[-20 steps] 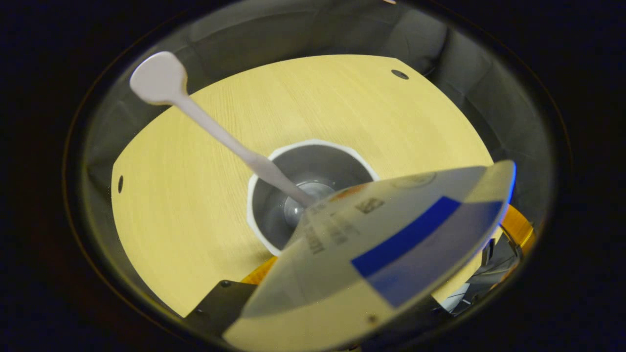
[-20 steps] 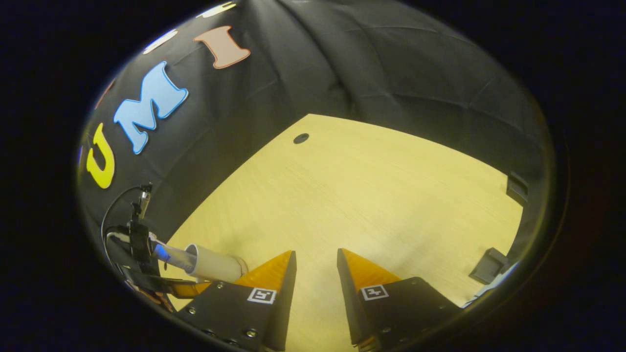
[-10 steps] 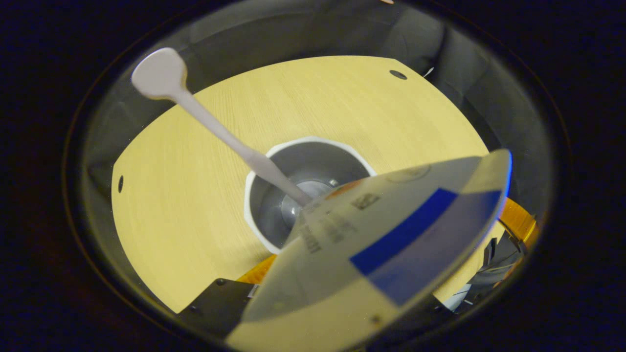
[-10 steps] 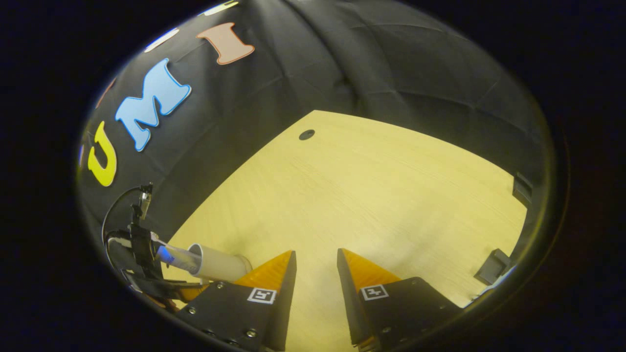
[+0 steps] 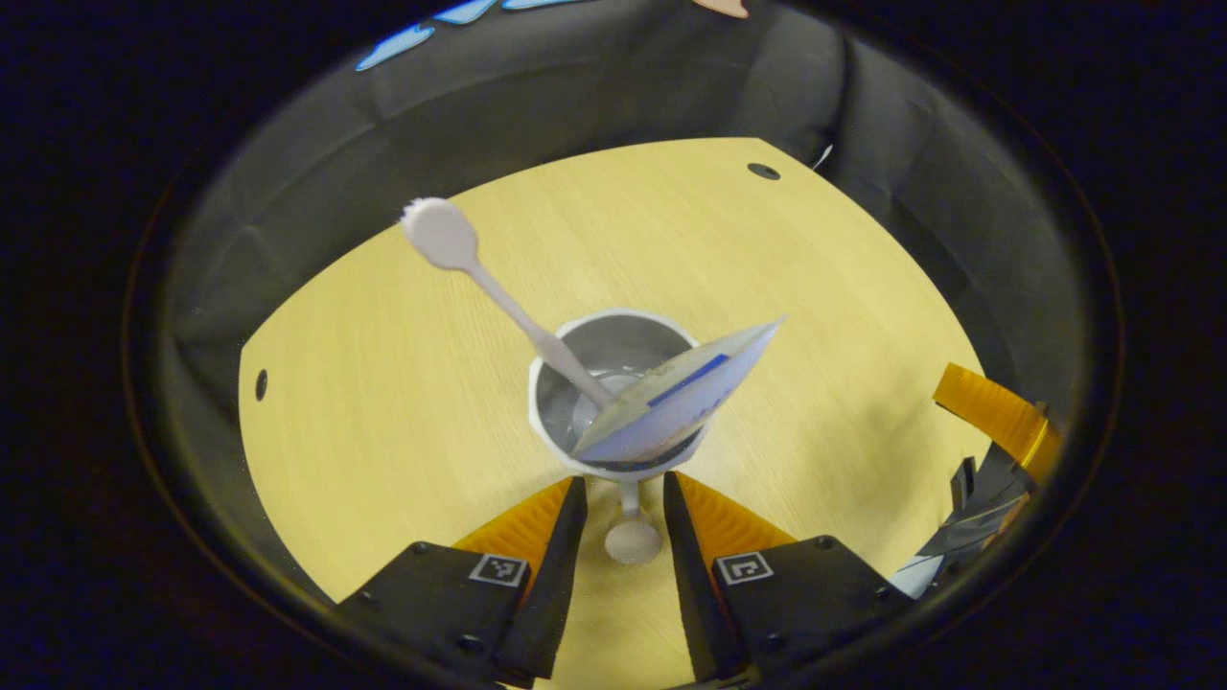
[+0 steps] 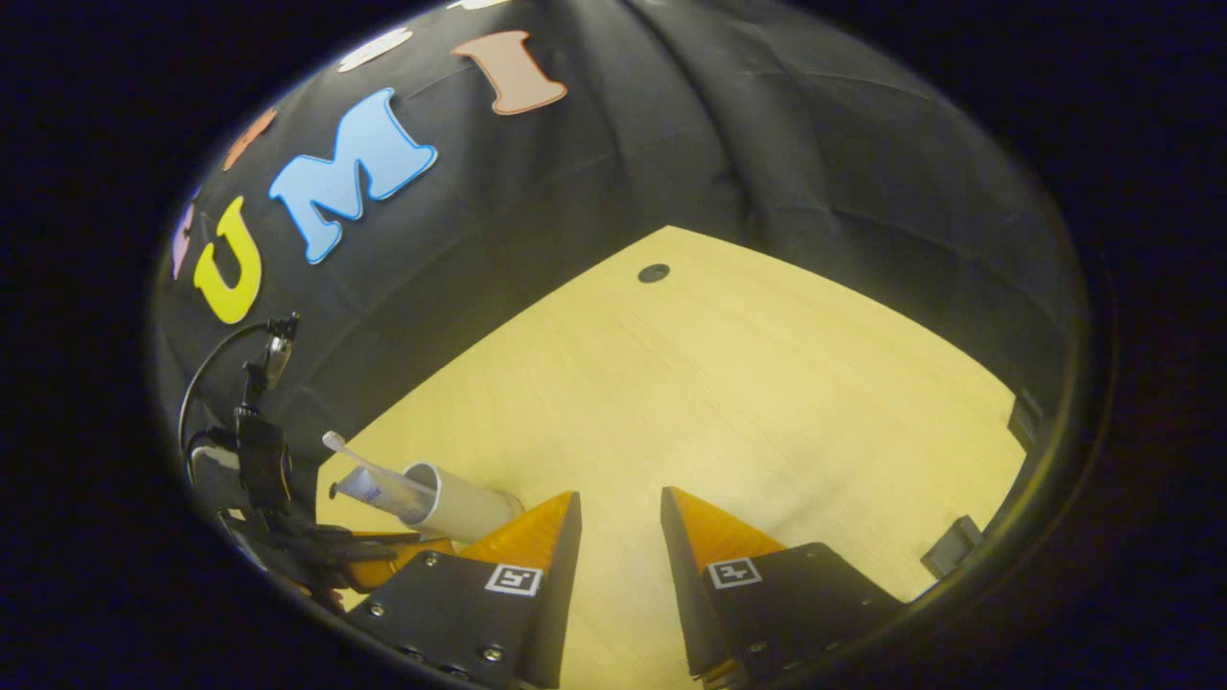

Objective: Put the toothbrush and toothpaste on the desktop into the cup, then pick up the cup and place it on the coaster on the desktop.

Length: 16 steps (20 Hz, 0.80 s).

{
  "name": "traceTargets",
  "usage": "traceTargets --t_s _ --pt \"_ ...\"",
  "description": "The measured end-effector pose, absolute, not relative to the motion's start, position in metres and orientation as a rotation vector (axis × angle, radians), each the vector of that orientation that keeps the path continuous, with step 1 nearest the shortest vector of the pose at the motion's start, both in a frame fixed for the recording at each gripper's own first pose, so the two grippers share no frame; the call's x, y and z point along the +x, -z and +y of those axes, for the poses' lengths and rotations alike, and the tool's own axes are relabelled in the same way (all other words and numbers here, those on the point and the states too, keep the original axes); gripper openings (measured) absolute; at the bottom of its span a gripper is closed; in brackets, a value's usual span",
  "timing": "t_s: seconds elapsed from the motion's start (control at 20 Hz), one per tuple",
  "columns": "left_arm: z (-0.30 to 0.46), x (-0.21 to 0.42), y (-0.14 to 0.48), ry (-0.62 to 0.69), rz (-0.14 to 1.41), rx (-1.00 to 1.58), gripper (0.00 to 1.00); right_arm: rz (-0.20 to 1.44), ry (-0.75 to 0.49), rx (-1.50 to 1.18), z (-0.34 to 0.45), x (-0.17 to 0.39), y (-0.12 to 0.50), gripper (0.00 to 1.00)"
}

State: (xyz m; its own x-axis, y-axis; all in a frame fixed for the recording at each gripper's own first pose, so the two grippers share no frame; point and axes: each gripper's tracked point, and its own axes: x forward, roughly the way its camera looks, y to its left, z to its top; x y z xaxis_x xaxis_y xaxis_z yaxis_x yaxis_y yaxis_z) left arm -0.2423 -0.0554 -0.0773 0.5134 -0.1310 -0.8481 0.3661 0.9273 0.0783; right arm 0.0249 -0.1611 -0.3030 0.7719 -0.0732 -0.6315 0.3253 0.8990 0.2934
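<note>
The left gripper [image 5: 621,498] has its fingers a little way apart and holds nothing. Just ahead of its fingertips stands the cup [image 5: 618,393] on the desktop [image 5: 383,402]. The toothbrush [image 5: 489,283] and the toothpaste [image 5: 676,398] both stick out of the cup, leaning. A small round white thing, maybe the cup's handle, sits between the two fingers. The right gripper [image 6: 620,517] is open a little too, with only bare desktop between its fingers. The cup [image 6: 460,503] lies off to their left.
</note>
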Motion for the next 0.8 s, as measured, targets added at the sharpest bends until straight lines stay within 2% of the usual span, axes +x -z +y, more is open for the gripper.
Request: traceTargets --t_s 0.05,0.1,0.2,0.35,0.4,0.45,0.6,0.8 --pt "-0.048 -0.249 0.070 0.301 0.977 0.259 0.51 0.653 0.201 0.391 -0.153 0.026 0.298 0.48" --pt "-0.043 -0.257 0.061 0.299 0.963 0.253 0.58 0.649 0.178 0.373 -0.145 0.027 0.293 0.48" --pt "-0.029 -0.275 0.044 0.310 0.932 0.228 0.64 0.642 0.125 0.331 -0.126 0.027 0.284 0.48" --pt "-0.009 -0.294 0.014 0.298 0.858 0.208 0.64 0.634 0.043 0.286 -0.095 0.027 0.273 0.48" --pt "0.001 -0.300 0.000 0.281 0.826 0.198 0.51 0.630 0.015 0.272 -0.084 0.027 0.268 0.48" --pt "0.007 -0.302 -0.015 0.263 0.783 0.182 0.64 0.618 -0.013 0.253 -0.073 0.027 0.261 0.48" --pt "0.029 -0.307 -0.077 0.229 0.596 0.127 0.64 0.549 -0.096 0.186 -0.042 0.030 0.226 0.47" --pt "0.090 -0.326 -0.164 0.121 0.322 0.086 0.63 0.415 -0.178 0.102 -0.007 0.038 0.159 0.47"
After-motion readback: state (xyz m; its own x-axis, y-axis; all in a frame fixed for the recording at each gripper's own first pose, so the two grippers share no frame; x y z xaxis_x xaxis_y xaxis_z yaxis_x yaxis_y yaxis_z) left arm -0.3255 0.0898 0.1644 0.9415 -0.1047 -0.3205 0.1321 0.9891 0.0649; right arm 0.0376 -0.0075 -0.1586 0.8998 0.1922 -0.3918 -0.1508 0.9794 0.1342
